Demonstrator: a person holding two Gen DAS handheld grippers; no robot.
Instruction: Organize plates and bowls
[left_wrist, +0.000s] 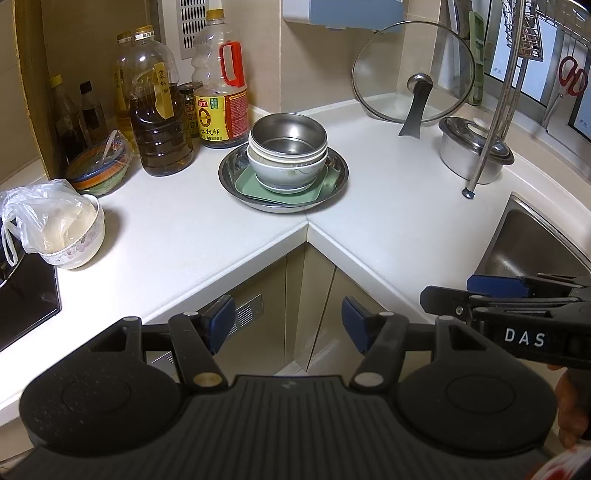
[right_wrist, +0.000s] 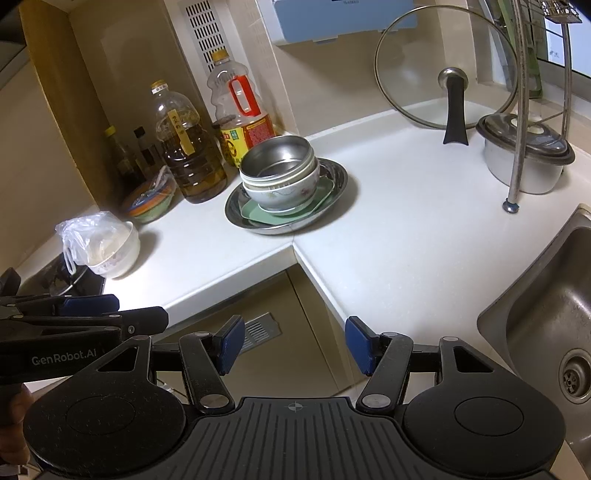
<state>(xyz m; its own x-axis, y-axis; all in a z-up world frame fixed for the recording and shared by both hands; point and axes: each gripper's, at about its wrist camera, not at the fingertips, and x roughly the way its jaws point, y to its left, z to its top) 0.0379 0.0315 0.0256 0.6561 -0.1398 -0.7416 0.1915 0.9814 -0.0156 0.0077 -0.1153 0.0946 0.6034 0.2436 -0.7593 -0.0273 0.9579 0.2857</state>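
well beyond both hand-held grippers (left_wrist: 288, 325) (right_wrist: 295, 345), stacked bowls (left_wrist: 287, 155)

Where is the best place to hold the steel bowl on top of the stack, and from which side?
Probably grip the round steel bowl by its thin near rim, from above: it sits upright, nested in the white ceramic bowl, so its walls are mostly covered.

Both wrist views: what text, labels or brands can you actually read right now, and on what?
"DAS" on the body of the right hand-held gripper.
"GenRobot.AI" on the body of the left hand-held gripper.
Yellow strip label on the dark oil bottle: handwritten Chinese, not legible.
Red-handled sauce bottle: printed Chinese label, too blurred to read.
Blue wall unit: small print, unreadable.
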